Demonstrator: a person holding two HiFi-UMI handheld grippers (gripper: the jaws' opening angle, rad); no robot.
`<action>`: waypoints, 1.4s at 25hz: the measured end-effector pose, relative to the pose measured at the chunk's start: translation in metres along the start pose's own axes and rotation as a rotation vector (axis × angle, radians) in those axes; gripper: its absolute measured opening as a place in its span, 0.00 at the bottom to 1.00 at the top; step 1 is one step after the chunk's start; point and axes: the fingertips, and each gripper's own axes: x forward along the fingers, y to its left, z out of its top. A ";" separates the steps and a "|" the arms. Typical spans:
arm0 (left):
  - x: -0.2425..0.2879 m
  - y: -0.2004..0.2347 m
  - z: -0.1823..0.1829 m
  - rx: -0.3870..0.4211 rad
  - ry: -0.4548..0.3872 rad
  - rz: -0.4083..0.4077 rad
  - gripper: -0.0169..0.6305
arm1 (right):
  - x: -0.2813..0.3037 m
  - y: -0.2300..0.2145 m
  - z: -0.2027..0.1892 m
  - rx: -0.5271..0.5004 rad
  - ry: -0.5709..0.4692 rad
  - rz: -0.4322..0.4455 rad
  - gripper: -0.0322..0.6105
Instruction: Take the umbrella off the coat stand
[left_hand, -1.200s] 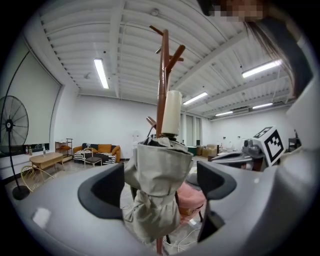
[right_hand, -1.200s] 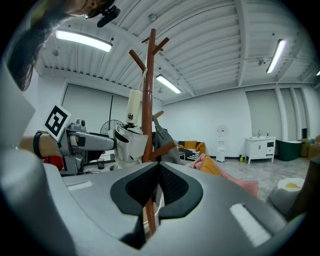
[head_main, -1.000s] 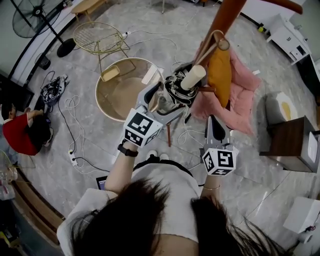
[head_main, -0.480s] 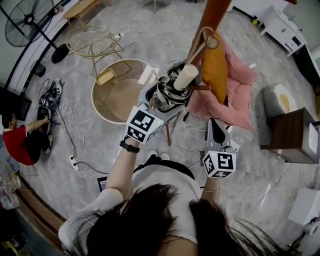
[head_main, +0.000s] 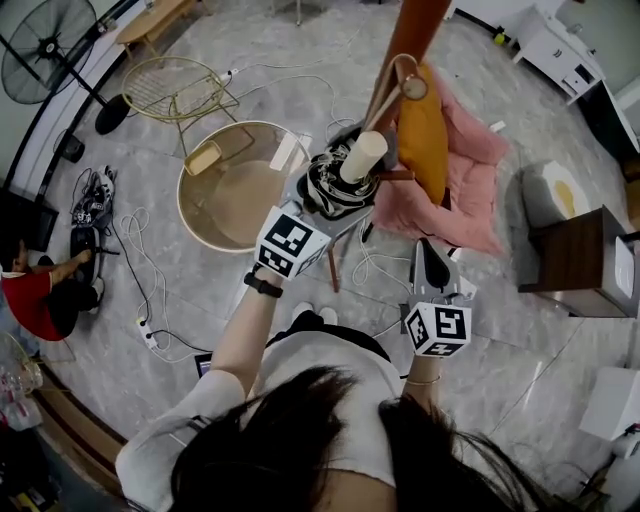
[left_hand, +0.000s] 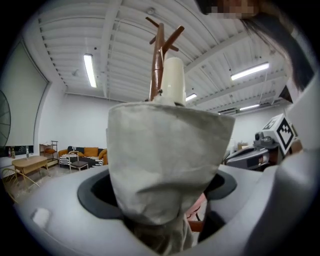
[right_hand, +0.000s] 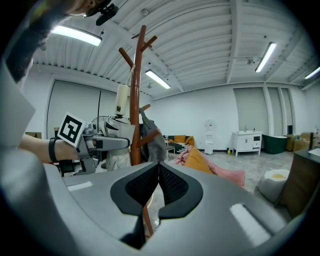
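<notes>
**Left gripper clamped on the umbrella at the stand**

The left gripper (head_main: 312, 208) is raised toward the coat stand (head_main: 418, 35); its jaws are clamped on the folded umbrella (head_main: 335, 188), and in the left gripper view pale grey cloth fills the gap between them; the umbrella's cream handle (left_hand: 174, 80) points up above the cloth, with the stand's brown pole and pegs behind it. In the right gripper view the umbrella sits just left of the pole, close against it; whether it hangs from a peg cannot be told.

The right gripper (head_main: 431, 250) is held lower and to the right, well apart from the umbrella; its jaws are shut together with nothing between them; it points toward the stand, whose pole rises above the jaws in its own view.

An orange bag (head_main: 420, 130) hangs on the stand's far side, over a pink cloth (head_main: 470, 185); a round table (head_main: 205, 215) stands on the floor just left of the umbrella in the head view, a wire chair (head_main: 185, 85) beyond it, and a fan (head_main: 45, 40) at the upper left; a person in red (head_main: 35, 295) sits at the left edge; a brown cabinet (head_main: 575, 270) stands at the right.
</notes>
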 end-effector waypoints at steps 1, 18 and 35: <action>0.000 0.000 0.000 -0.001 -0.002 -0.003 0.78 | 0.000 0.000 -0.001 0.001 0.001 -0.002 0.05; -0.003 0.008 0.000 0.025 -0.025 0.033 0.61 | 0.004 0.004 -0.005 -0.002 0.014 0.010 0.05; -0.014 0.001 0.002 0.071 0.002 0.047 0.57 | -0.003 0.004 -0.003 0.004 -0.009 0.019 0.05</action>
